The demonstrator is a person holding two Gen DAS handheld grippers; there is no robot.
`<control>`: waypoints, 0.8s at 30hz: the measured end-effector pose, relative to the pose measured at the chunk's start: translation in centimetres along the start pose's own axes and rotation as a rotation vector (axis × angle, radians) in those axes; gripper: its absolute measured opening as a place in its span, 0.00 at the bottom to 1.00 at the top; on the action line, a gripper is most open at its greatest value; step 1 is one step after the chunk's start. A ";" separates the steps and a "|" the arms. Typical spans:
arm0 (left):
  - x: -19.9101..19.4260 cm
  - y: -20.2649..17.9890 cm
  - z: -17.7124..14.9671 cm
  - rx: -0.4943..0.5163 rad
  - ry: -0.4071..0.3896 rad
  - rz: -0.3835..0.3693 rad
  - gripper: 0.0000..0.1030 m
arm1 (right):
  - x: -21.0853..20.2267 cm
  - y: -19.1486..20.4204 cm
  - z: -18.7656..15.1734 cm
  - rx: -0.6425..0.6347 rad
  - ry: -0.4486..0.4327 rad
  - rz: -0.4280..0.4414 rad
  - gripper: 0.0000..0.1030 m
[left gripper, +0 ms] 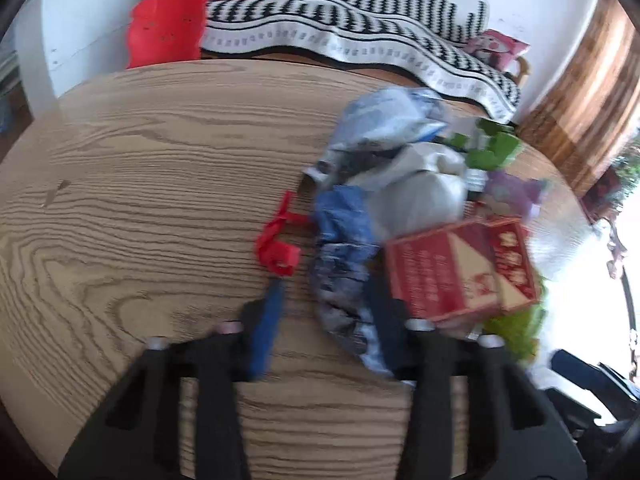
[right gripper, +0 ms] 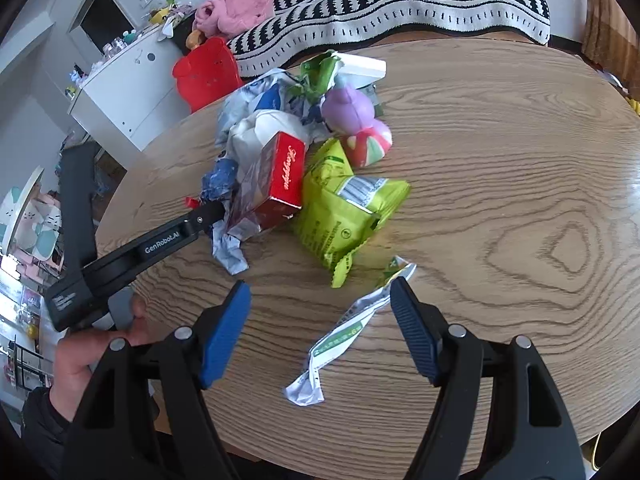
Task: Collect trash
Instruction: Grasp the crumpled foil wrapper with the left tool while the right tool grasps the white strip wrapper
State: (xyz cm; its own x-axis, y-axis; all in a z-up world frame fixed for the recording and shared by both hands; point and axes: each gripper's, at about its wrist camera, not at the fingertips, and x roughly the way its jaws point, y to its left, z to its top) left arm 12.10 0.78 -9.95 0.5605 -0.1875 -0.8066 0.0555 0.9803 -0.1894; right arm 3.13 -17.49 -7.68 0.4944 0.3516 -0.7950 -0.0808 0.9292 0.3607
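1. Jaws on my right gripper [right gripper: 320, 316] are standing spread, with a twisted white wrapper [right gripper: 340, 340] lying between them on the table [right gripper: 520, 200], untouched.
2. My left gripper [left gripper: 320, 312] is closing around a crumpled blue-white bag [left gripper: 344, 280]; I cannot tell whether the pads are pressing it.
3. Beyond, a red carton [right gripper: 280, 176] and green packet [right gripper: 344, 208] are crowding the pile.

A red cardboard box [right gripper: 280, 176] with gold script lies on the wood-grain bench [right gripper: 500, 160], a lime-green crinkled plastic packet [right gripper: 344, 216] at its four o'clock.
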 end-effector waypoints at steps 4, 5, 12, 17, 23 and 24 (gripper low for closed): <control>-1.0 0.2 -0.4 -0.006 0.006 -0.011 0.20 | 0.4 0.3 0.0 -0.013 0.012 -0.012 0.68; -1.3 0.5 -0.4 -0.019 0.008 -0.023 0.10 | 0.4 0.4 0.0 -0.018 0.012 -0.018 0.68; -5.1 1.4 -0.4 -0.047 -0.044 -0.061 0.07 | 1.1 1.4 -0.3 -0.054 0.031 -0.060 0.68; -7.3 0.5 -1.4 0.016 -0.084 -0.037 0.07 | 2.3 2.3 -0.8 -0.116 0.056 -0.158 0.64; -8.2 -1.4 -2.1 0.089 -0.103 -0.020 0.08 | 2.2 1.6 -1.5 -0.137 0.069 -0.213 0.17; -8.3 -1.7 -2.3 0.095 -0.105 -0.022 0.08 | 1.9 1.3 -1.6 -0.128 0.066 -0.208 0.13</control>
State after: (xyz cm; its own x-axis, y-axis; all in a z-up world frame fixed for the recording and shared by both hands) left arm 5.47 0.56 -4.18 0.6414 -0.2068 -0.7388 0.1438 0.9783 -0.1489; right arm 2.56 -15.47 -9.48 0.4548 0.1539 -0.8772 -0.0939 0.9877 0.1247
